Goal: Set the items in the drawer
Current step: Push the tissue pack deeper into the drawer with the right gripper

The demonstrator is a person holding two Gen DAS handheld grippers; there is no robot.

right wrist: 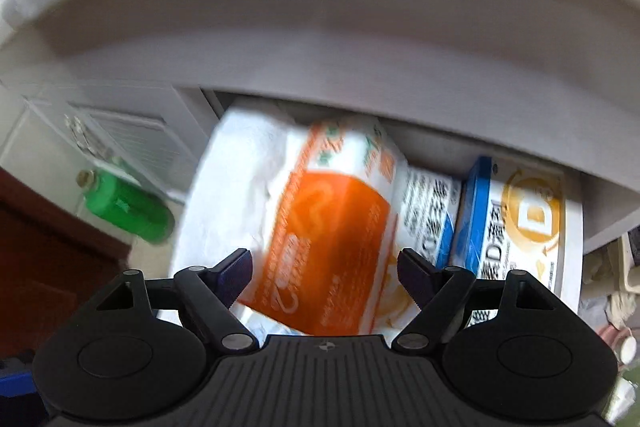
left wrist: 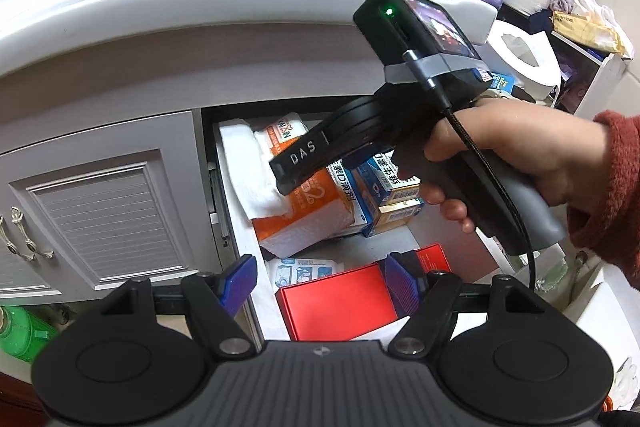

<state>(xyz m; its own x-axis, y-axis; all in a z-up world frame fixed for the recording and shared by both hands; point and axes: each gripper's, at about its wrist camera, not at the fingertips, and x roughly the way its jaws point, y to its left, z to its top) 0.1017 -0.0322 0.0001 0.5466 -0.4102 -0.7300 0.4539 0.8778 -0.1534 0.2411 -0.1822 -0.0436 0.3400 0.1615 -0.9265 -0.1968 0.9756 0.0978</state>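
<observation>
Right tool [right wrist: 325, 277] hangs over the open drawer [left wrist: 240, 227], its jaws apart and empty above the orange-and-white pack [right wrist: 320, 227]; blue boxes [right wrist: 512, 227] lie just right of it. Left tool [left wrist: 320, 281], jaws apart, hovers above a red box [left wrist: 340, 307].

"DAS" on right gripper [left wrist: 308, 157] arm (perhaps partial).
</observation>
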